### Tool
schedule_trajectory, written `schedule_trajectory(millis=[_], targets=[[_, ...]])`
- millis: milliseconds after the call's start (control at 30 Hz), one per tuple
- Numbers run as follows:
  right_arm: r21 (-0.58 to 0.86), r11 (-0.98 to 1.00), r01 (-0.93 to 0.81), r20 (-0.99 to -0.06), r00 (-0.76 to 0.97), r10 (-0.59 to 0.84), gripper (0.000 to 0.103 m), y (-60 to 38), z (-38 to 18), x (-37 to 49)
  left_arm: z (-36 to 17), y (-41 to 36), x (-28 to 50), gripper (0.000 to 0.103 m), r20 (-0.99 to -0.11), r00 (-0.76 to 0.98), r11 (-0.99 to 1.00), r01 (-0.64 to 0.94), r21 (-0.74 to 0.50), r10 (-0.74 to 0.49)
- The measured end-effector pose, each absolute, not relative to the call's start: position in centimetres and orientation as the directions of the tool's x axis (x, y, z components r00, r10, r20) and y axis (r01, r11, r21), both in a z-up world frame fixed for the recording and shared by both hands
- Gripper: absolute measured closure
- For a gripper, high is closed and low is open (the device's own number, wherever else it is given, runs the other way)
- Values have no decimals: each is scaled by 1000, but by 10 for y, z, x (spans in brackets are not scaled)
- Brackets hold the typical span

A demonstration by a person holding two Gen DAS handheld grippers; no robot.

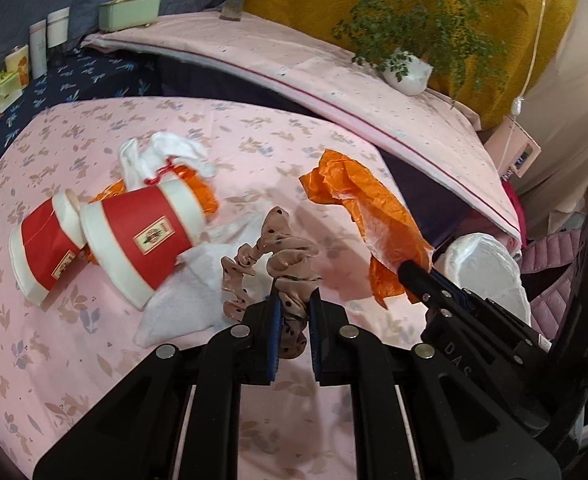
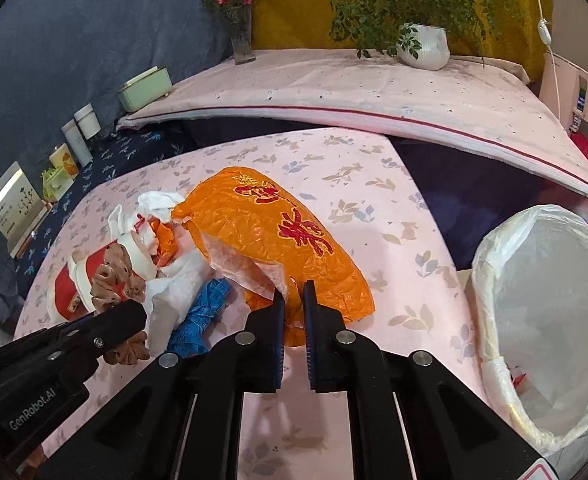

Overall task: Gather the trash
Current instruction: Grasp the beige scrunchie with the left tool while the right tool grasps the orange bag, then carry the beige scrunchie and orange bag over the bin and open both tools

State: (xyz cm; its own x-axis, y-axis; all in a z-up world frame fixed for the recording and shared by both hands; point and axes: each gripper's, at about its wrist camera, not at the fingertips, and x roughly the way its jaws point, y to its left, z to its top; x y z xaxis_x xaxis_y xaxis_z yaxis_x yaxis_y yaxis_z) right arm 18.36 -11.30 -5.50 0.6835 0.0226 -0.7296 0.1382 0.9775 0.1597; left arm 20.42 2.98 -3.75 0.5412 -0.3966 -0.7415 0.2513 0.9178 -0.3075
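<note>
1. Left wrist view.
   - Left gripper (image 1: 295, 302): jaws clamped on a tan dotted scrunchie (image 1: 272, 258), which is held up off the pink floral tablecloth (image 1: 94, 360).
   - Right gripper (image 1: 411, 276): seen from the side, closed on a corner of the orange plastic bag (image 1: 369, 208), which is raised above the cloth.
   - Bin (image 1: 489, 268): white-lined, just beyond the right gripper at the cloth's edge; only part of it shows here.
   - Beyond the scrunchie, away from the bin: two red-and-white paper cups (image 1: 134, 236) lying on their sides, white tissue (image 1: 186, 304) under them, more white tissue (image 1: 162, 156) and orange scraps behind.

2. Right wrist view.
   - Right gripper (image 2: 292, 296): jaws nearly together, pinching a thin fold of the orange plastic bag (image 2: 274, 232), which bears red characters.
   - Left gripper (image 2: 130, 314): on the side of the bag away from the bin, the scrunchie (image 2: 112, 282) bunched at its tip.
   - Bin (image 2: 545, 320): mouth open beside the table; the liner looks almost bare, apart from a small red fragment low on its near wall.
   - A crumpled blue piece (image 2: 202, 316) lies between the bag and the tissue.

3. Progress, as judged.
   - Early stage: little, if anything, is in the bin.
   - In hand: bag and scrunchie, neither over the bin's mouth.
   - Left on the cloth: cups, tissues, orange scraps, blue piece.
</note>
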Motion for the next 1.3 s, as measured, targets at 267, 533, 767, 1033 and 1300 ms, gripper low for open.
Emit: schedule_trajectory(millis=[267, 533, 767, 1033, 1300], targets=[[216, 950, 226, -692, 722, -15, 95, -167, -31, 150, -12, -18, 186, 92, -718, 544, 896, 342, -284, -435], [249, 913, 324, -675, 733, -76, 95, -226, -25, 112, -4, -84, 164, 92, -720, 512, 859, 454, -236, -469], [279, 867, 414, -673, 728, -131, 95, -276, -30, 82, -1, -143, 145, 92, -723, 480, 813, 549, -193, -496], [289, 831, 474, -680, 713, -170, 95, -316, -40, 58, -6, -197, 131, 92, -735, 444, 769, 619, -163, -513], [303, 807, 507, -691, 700, -180, 95, -338, -53, 45, -19, -231, 126, 91, -760, 412, 746, 651, -140, -503]])
